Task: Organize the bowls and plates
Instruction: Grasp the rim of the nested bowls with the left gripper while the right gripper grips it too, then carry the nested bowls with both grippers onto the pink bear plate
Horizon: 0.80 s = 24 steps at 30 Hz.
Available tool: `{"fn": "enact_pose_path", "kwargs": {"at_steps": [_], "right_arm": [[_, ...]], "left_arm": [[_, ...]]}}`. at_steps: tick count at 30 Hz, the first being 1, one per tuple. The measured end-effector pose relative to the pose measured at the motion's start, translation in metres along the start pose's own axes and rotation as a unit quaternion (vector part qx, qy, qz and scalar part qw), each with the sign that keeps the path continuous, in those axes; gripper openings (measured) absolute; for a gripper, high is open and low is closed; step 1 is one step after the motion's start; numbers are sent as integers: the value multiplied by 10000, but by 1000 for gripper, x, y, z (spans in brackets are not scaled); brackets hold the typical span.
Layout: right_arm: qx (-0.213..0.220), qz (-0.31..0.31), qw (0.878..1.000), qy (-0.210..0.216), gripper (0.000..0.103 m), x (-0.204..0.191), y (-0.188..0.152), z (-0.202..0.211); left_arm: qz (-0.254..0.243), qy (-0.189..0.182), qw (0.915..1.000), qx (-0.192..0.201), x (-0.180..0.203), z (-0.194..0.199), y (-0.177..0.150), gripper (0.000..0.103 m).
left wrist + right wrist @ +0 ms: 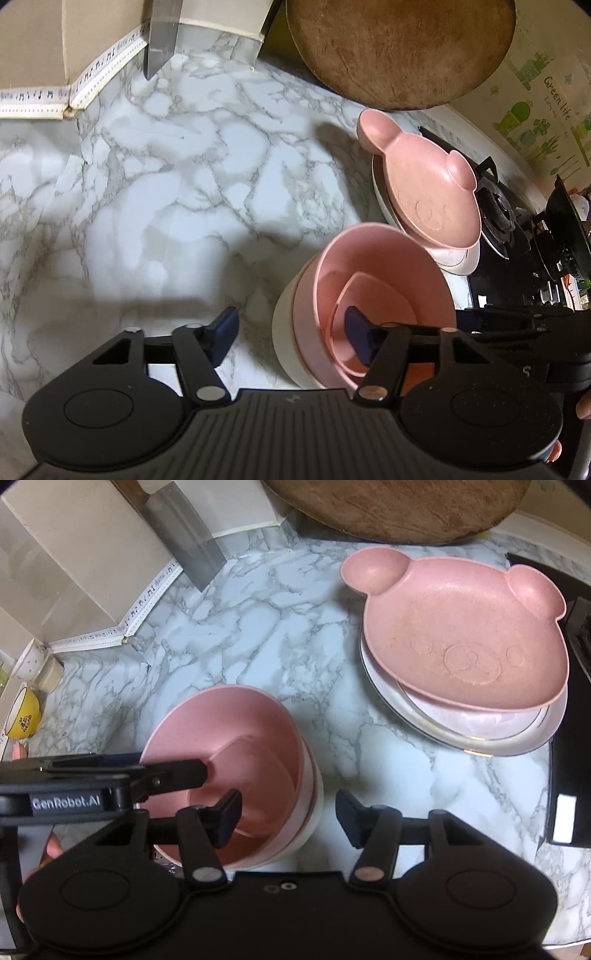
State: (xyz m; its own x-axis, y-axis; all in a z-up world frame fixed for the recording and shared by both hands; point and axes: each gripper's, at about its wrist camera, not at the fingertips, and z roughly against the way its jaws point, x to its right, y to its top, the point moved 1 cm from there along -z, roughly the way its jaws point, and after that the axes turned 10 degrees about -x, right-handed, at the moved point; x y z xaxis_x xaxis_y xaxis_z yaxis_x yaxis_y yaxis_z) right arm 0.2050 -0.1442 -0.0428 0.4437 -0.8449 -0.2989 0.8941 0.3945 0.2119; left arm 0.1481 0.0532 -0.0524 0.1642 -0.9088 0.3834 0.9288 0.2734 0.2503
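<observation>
Pink bowls (388, 280) mostly hide a white bowl (284, 332); both jaws gape astride their rims.

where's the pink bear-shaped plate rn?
In both wrist views the pink bear-shaped plate lies right of centre, stacked on white round plates on the marble counter, beyond the pink bowl stack, beside the black stove.

bowl stack (236, 775): pink bowl nested upright in cream bowl, a smaller pink heart-shaped dish (373, 325) inside | plate stack (517, 734): pink bear-face plate (465, 638) atop white plates, near the bowls, apart | both on marble counter
</observation>
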Motion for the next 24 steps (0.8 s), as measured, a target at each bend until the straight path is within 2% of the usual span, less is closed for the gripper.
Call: {"fn": "enact_pose_path", "kwargs": {"at_steps": [2,4,8,11,24], "right_arm": [[-29,-29,10000,2,46,0,0,-1],[-58,-97,9999,50,38,2,1,0],[-95,-175,9998,-22,27,1,2,0],[-102,-203,9997,-51,25,2,3,1],[-25,-138,9994,-312,21,5,5,13]], "left_arm": [[74,4,10000,-18,0,0,-3,52],[121,-9,9999,-44,0,-1,-5,40],[133,1,9999,-30,7,2,-5,28],[79,119,9999,-40,14,2,-6,27],[47,227,9997,14,35,8,5,25]]}}
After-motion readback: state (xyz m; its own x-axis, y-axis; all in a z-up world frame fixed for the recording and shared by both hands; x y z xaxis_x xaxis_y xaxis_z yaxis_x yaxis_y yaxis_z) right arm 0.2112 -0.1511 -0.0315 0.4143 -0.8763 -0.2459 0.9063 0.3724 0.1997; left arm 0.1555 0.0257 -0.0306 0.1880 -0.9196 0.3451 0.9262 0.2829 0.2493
